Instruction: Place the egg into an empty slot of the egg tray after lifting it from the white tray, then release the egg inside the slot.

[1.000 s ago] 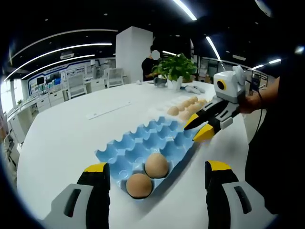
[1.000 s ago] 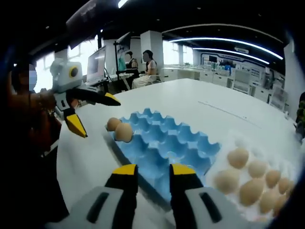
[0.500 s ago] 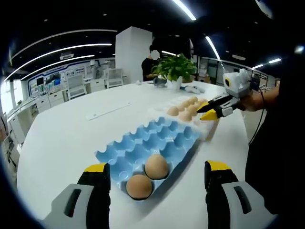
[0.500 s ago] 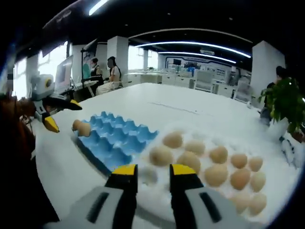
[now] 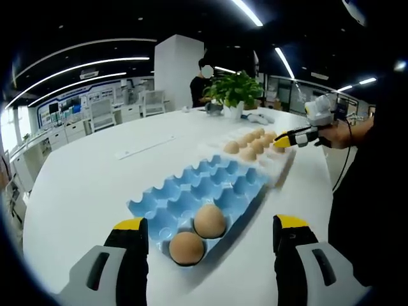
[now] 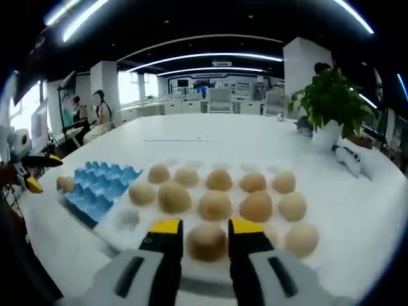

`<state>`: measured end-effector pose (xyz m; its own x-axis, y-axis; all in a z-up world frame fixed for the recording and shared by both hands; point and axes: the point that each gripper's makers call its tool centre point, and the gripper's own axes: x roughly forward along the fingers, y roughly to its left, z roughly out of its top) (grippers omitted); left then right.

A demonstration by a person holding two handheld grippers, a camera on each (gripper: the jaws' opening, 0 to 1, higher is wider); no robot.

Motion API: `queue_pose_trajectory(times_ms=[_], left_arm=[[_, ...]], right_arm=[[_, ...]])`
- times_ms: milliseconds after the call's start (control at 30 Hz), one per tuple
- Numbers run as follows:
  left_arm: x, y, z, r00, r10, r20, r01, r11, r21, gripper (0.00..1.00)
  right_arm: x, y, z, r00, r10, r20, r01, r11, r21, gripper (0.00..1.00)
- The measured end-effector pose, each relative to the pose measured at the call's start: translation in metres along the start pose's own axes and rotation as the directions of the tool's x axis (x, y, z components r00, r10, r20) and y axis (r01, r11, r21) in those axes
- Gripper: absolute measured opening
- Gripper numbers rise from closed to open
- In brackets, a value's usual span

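Observation:
A blue egg tray (image 5: 210, 185) lies in front of my left gripper (image 5: 210, 224), which is open wide and holds nothing. Two brown eggs (image 5: 209, 220) sit in the tray's nearest slots. Beyond it lies the white tray (image 5: 275, 167) with several eggs, and my right gripper (image 5: 280, 140) hovers at its right side. In the right gripper view, my right gripper (image 6: 206, 224) is open and low over the white tray (image 6: 121, 220). One egg (image 6: 207, 242) lies just ahead, between its yellow fingertips (image 6: 167, 227). The blue egg tray (image 6: 95, 185) is at the left.
A potted plant (image 6: 328, 102) in a white pot stands at the table's far side. My left gripper (image 6: 29, 172) shows at the far left edge, held by a hand. A person stands behind the plant (image 5: 236, 89). Desks and seated people fill the room beyond.
My right gripper has swung away from the blue egg tray to the white tray and now has an egg between its tips. My left gripper has stayed where it was.

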<state>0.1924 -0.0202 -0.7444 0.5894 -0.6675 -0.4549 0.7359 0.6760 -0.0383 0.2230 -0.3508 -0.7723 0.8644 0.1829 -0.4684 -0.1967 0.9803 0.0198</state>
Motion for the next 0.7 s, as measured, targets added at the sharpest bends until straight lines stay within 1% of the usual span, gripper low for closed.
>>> queue_pose_trajectory(times_ms=[133,167,200,233,333,367,433,467,533,700], left_arm=[[-0.0013,0.0008,0.0001,1.0,0.004,0.0,-0.004,1.0,-0.001,0.8],[-0.0016,0.0008,0.0002,1.0,0.004,0.0,-0.004,1.0,0.0,0.8],[-0.0019,0.0009,0.0002,1.0,0.006,0.001,-0.006,1.0,0.0,0.8],[-0.0021,0.0013,0.0001,1.0,0.008,0.001,-0.008,1.0,0.0,0.8],[-0.002,0.0011,-0.0004,1.0,0.008,0.0,-0.008,1.0,-0.003,0.79],[-0.0019,0.0007,-0.0007,1.0,0.005,-0.001,-0.005,1.0,-0.003,0.79],[-0.0016,0.0004,-0.0006,1.0,0.003,0.0,-0.003,1.0,-0.005,0.79],[-0.0015,0.0006,-0.0006,1.0,0.003,0.0,-0.003,1.0,-0.005,0.79],[-0.0012,0.001,-0.0004,1.0,0.004,0.001,-0.004,1.0,-0.005,0.79],[-0.0011,0.002,0.0002,1.0,0.005,-0.001,-0.005,1.0,-0.003,0.79]], right_arm=[[0.0006,-0.0004,-0.0068,1.0,-0.003,-0.013,0.003,1.0,0.03,0.27],[-0.0001,-0.0012,-0.005,1.0,-0.007,-0.001,0.007,1.0,0.023,0.26],[0.0006,-0.0012,-0.0043,1.0,-0.006,0.003,0.005,0.999,0.041,0.26],[0.0009,-0.0008,-0.0048,1.0,-0.008,0.002,0.008,0.999,0.041,0.26],[0.001,0.001,-0.0058,1.0,-0.006,0.008,0.006,1.0,0.008,0.27],[0.0011,0.0018,-0.0062,1.0,-0.008,0.015,0.009,1.0,-0.02,0.27],[0.0018,0.0025,-0.0069,1.0,-0.015,0.027,0.019,0.991,-0.129,0.27],[0.0006,0.0051,-0.0073,0.999,-0.021,0.026,0.023,0.995,-0.1,0.27],[0.0009,0.0023,-0.0059,1.0,-0.018,0.022,0.02,0.997,-0.078,0.26],[0.0012,0.0028,-0.0042,1.0,-0.009,-0.003,0.008,0.996,-0.094,0.25]])
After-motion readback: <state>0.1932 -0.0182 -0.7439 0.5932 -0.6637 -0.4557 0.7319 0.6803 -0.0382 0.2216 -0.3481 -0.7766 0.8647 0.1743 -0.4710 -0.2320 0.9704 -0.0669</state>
